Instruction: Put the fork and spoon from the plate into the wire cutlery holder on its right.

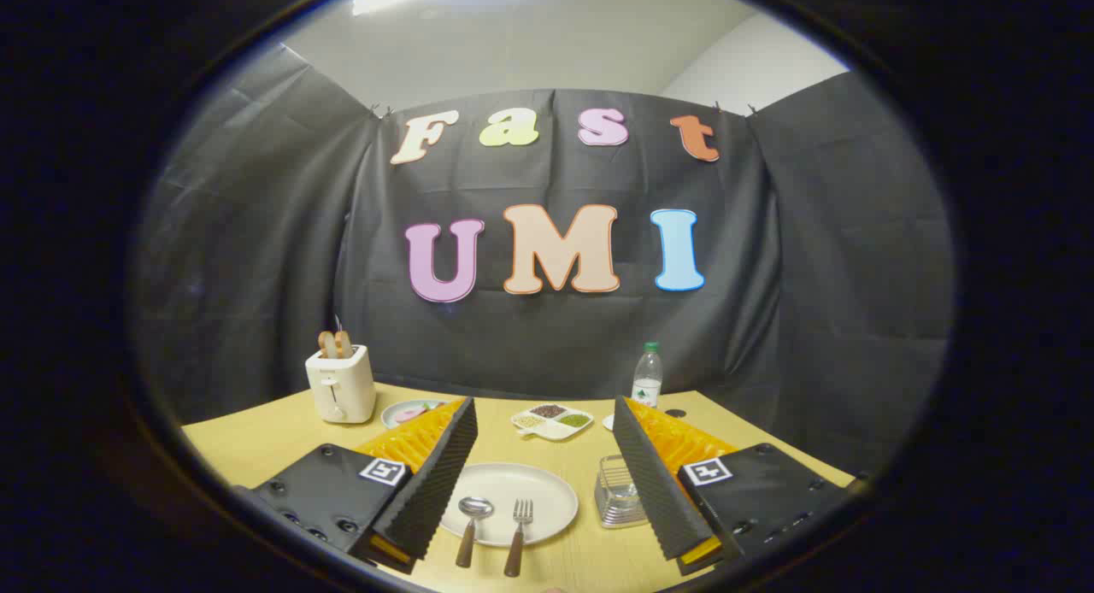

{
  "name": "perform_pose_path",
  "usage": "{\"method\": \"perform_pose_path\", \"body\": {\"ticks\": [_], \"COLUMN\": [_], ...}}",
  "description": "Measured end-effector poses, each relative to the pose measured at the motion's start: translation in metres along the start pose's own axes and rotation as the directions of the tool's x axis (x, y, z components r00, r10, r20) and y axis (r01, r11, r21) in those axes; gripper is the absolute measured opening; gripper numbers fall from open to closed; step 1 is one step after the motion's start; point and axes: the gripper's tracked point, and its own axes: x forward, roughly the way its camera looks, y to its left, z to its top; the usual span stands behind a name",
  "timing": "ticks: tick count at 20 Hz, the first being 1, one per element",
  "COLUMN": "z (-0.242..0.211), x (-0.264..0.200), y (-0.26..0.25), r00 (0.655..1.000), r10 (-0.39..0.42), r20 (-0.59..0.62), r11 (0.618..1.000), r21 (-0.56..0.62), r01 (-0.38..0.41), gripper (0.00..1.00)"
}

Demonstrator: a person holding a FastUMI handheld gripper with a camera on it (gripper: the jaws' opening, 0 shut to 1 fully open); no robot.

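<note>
your gripper [534, 490] hangs above the near edge of the tabletop [256, 443] with its fingers spread wide and nothing between them, the white plate [547, 499] lying just ahead in the gap. on that plate the spoon [470, 529] and the fork [517, 535] rest side by side, apart from each other, their heads on the plate and their brown handles running back over its near rim toward you, so each long axis points roughly along your fingers rather than across them. the spoon sits closer to your left finger, the fork nearer the middle of the gap. the wire cutlery holder [617, 493] stands just beside the plate on its right, partly behind your right finger, and looks to have no cutlery in it, so both pieces are likely still to be moved. toward the far edge stand a toaster [340, 385], a small dish [410, 412], a divided snack tray [552, 421] and a water bottle [647, 377]. to close across a handle you would probably need to drop down and turn the fingers, since the handles lie in line with them.
</note>
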Motion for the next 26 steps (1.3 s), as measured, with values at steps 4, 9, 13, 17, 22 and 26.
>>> {"method": "perform_pose_path", "body": {"ticks": [4,9,13,17,22,26], "z": [-0.003,-0.006,-0.009,-0.008,-0.022,-0.044], "x": [0.002,0.000,0.001,0.001,0.007,0.011], "y": [-0.002,-0.001,-0.002,0.000,-0.005,0.001], "r00": [1.000,1.000,0.999,0.998,0.989,0.954], "r10": [-0.001,-0.001,-0.003,0.003,0.005,0.034], "r20": [-0.009,-0.023,-0.045,-0.058,-0.146,-0.297], "r11": [1.000,1.000,1.000,1.000,0.999,0.999], "r21": [-0.004,-0.012,-0.022,-0.028,-0.034,-0.020], "r01": [0.001,0.001,0.002,-0.005,-0.010,-0.042], "gripper": [1.00,1.00,1.00,1.00,1.00,1.00]}}
